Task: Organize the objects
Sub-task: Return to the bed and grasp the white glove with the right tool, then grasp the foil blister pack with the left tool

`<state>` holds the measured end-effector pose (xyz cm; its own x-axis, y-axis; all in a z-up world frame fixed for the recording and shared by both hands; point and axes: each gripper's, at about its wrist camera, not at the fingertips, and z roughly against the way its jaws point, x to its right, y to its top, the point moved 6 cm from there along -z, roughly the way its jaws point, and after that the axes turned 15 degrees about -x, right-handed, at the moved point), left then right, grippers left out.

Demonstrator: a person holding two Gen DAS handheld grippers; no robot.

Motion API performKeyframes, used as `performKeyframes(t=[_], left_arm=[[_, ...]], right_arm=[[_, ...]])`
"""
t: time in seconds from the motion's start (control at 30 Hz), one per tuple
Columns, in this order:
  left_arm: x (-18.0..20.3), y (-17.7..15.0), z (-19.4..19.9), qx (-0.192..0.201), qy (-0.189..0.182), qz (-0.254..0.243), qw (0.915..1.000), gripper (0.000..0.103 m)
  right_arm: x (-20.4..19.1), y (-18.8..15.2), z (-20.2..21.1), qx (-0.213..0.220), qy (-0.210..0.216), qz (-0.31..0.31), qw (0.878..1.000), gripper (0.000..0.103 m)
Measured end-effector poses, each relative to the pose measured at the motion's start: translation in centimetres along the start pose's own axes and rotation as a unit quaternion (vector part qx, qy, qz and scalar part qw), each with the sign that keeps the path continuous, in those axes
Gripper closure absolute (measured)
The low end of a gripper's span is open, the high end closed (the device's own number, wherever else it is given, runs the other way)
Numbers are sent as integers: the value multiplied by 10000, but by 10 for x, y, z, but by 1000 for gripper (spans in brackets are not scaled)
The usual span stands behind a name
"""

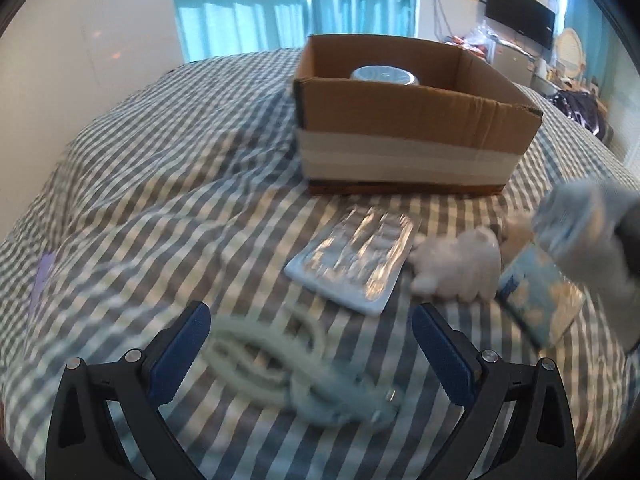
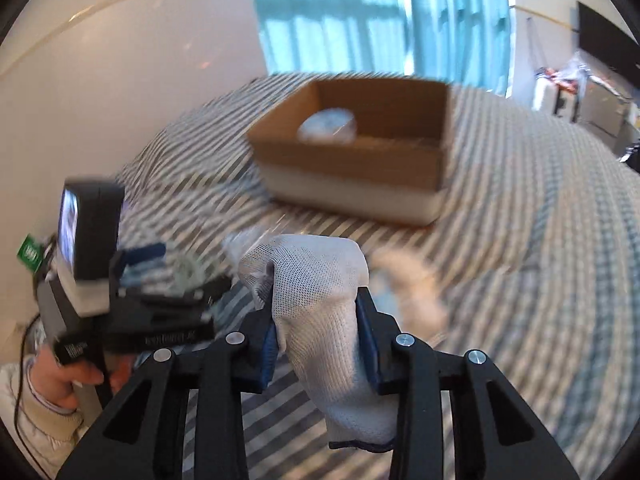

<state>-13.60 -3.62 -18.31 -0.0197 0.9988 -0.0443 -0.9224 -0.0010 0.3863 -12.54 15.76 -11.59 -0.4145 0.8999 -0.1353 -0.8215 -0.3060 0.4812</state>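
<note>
Legible text: none confirmed in either view.
We find white lettering on the black body of the left gripper (image 2: 170, 280) in the right wrist view, but blur leaves it unreadable. The green tag (image 2: 30, 254) beside it carries a white mark we cannot make out. The patterned packet (image 1: 540, 296) on the bedspread shows print too smeared to read.

A grey-and-white striped bedspread (image 1: 160, 184) covers the bed, rumpled toward its left edge. Beyond the far edge hang teal curtains (image 1: 288, 4) over a bright window, beside a plain white wall (image 1: 92, 32). At the far right a dark flat screen (image 1: 520, 12) is mounted above cluttered furniture (too blurred to identify).
</note>
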Motion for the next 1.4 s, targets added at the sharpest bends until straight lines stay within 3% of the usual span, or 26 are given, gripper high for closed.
performKeyframes(t=[0.13, 0.27, 0.3, 0.33, 0.4, 0.57, 0.73, 1.03, 1.4], left_arm=[[12, 28, -18, -142, -289, -345, 9989, 0], [16, 44, -46, -438, -567, -599, 9956, 5], [15, 46, -57, -650, -699, -606, 9936, 8], [15, 47, -64, -779, -743, -605, 9923, 17], [15, 47, -72, -858, -736, -636, 9916, 24], [23, 42, -63, -667, -503, -894, 9925, 37], [24, 28, -46, -575, -429, -896, 9934, 38], [22, 0, 5, -326, -698, -776, 9940, 38], [15, 5, 89, 590, -662, -495, 9948, 38]], right_arm=[[28, 26, 9, 202, -307, -167, 9992, 69], [44, 27, -6, 131, -269, -341, 9990, 69], [47, 24, -9, 62, -268, -361, 9990, 69], [51, 20, -14, -26, -296, -379, 9988, 69], [55, 17, -27, -197, -369, -394, 9983, 69], [57, 13, -30, -236, -308, -410, 9984, 69], [49, 6, -19, -172, -364, -378, 9985, 69], [25, -11, 15, 40, -399, -289, 9988, 69], [-1, -14, 71, 464, -601, -173, 9970, 69]])
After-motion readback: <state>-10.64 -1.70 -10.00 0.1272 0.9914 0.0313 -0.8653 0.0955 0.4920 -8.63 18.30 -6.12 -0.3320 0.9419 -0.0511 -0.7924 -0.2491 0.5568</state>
